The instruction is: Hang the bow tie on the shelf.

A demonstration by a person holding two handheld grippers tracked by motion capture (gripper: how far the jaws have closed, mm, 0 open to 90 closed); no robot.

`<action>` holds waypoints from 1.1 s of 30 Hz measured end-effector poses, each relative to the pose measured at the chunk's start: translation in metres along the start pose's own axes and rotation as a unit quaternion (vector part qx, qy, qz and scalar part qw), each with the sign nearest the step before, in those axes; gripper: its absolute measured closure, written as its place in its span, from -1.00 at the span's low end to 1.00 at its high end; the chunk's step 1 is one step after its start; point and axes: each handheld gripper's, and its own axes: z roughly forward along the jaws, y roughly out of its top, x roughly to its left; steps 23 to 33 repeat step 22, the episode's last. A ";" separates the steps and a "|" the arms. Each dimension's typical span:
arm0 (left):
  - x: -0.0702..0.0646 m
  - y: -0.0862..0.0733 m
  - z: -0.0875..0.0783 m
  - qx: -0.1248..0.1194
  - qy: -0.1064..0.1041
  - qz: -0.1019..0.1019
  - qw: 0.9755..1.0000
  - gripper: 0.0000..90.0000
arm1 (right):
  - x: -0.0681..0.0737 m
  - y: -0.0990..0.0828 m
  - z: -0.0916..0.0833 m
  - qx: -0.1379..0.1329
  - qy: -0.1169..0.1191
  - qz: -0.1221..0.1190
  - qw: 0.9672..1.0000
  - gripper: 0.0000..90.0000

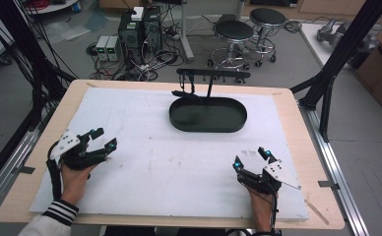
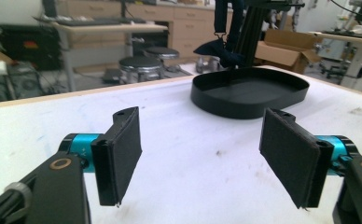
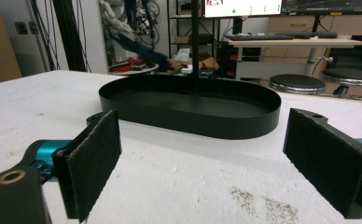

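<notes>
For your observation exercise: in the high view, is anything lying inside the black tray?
No. The tray shows a bare dark floor; a thin post rises from its far side.

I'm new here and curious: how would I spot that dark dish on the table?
Start at the white mat that covers the wooden table. Toward its far edge, right of centre, sits the black oval tray. It is shallow and low-walled, and a thin black post rises from it.

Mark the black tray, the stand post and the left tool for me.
black tray [image 1: 234, 121]: high view, right end of its rim wall.
stand post [image 1: 210, 86]: high view, middle of the upright rod.
left tool [image 1: 104, 138]: high view, midway between its fingertips.
</notes>
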 end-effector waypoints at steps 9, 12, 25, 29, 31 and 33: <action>0.003 -0.018 -0.018 -0.025 0.002 -0.003 1.000 -0.36 | 0.001 0.000 -0.001 -0.005 -0.001 -0.005 1.000 -0.77; 0.000 -0.020 -0.019 -0.027 0.001 0.008 1.000 -0.38 | 0.001 0.000 -0.001 -0.006 -0.001 -0.005 1.000 -0.77; 0.002 -0.021 -0.020 -0.035 0.001 -0.005 0.999 -0.46 | 0.000 0.000 -0.001 -0.005 0.000 0.000 1.000 -0.77; 0.002 -0.021 -0.020 -0.035 0.001 -0.005 0.999 -0.46 | 0.000 0.000 -0.001 -0.005 0.000 0.000 1.000 -0.77; 0.002 -0.021 -0.020 -0.035 0.001 -0.005 0.999 -0.46 | 0.000 0.000 -0.001 -0.005 0.000 0.000 1.000 -0.77; 0.002 -0.021 -0.020 -0.035 0.001 -0.005 0.999 -0.46 | 0.000 0.000 -0.001 -0.005 0.000 0.000 1.000 -0.77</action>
